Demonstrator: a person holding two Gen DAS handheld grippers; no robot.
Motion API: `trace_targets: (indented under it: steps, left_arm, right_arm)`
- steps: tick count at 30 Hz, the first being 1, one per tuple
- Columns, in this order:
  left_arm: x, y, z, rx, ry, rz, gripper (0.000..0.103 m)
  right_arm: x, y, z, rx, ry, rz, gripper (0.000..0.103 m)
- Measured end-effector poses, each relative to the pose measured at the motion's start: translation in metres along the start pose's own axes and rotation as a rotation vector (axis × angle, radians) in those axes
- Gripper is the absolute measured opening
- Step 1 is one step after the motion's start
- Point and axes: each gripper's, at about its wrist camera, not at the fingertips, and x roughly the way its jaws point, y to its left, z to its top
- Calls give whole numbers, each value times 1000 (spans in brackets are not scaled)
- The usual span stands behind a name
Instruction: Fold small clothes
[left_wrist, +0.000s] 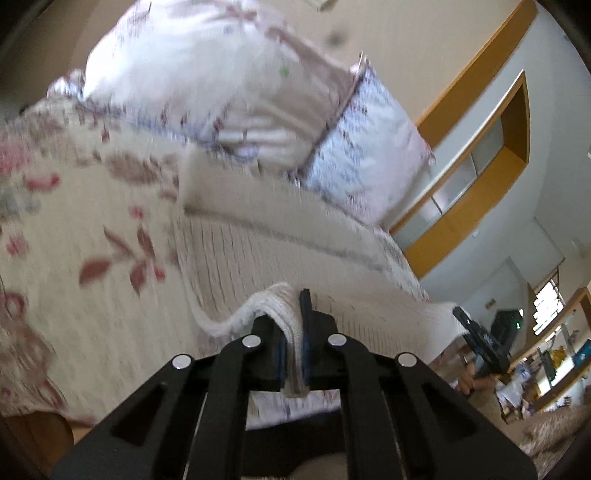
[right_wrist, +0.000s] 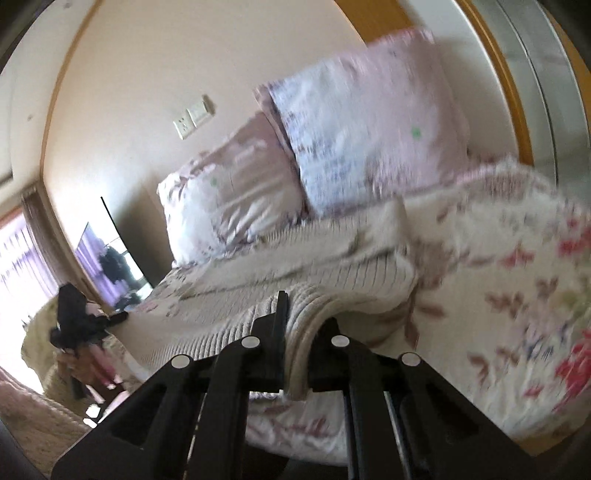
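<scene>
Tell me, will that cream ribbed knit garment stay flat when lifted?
Probably not. The ribbed knit garment bunches in the left claw and right claw, and sags between them, so likely floppy. Seemingly light; its texture should resist slipping.

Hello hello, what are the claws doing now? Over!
Left gripper shut on the cream ribbed garment. Right gripper shut on it too. Garment held over the floral bedspread. Nothing in the way.

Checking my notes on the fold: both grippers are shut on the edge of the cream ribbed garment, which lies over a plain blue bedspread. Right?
Not quite. The bedspread is cream with red and pink flowers, as the right wrist view shows. Both the left gripper and right gripper are indeed shut on the ribbed garment.
</scene>
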Motion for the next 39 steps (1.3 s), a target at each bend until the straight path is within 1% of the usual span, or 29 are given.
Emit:
trace_targets:
  steps: [4,5,8,13,16,21,25,28,30,32,34,36,38,39]
  left_arm:
    - [-5,-15,30,58,-89,47,6]
    - [-4,-18,37,73,-102,60,6]
    - [0,-31,56,126,-137,103,6]
    - [16,-48,90,207,-171,176,6]
    - [27,-52,110,237,-190,204,6]
    - [51,-49,139,235,-200,230,6]
    - [92,-26,158,173,-160,248,6]
    - [130,-2,165,111,-98,273,6]
    - [154,15,168,66,-52,293,6]
    - [182,37,169,-2,8,313,6]
    - [203,56,166,-83,63,324,6]
    - [215,67,166,-123,88,327,6]
    - [222,72,168,-148,102,321,6]
    - [226,73,169,-155,108,319,7]
  right_arm:
    - [1,4,12,-58,-79,-37,8]
    - [4,4,18,-60,-105,-40,8]
    - [10,5,32,-70,-141,-45,8]
    - [26,7,58,-104,-178,-66,8]
    - [40,6,78,-119,-199,-79,8]
    - [72,0,104,-125,-189,-99,8]
    - [110,-15,115,-85,-136,-123,8]
    - [149,-37,116,-4,-48,-156,8]
    - [181,-56,111,71,38,-190,8]
    - [211,-75,104,161,125,-214,8]
    - [230,-89,98,222,181,-238,8]
    - [245,-100,95,265,213,-269,8]
    - [254,-108,99,319,226,-272,12]
    - [258,-112,101,345,232,-267,19]
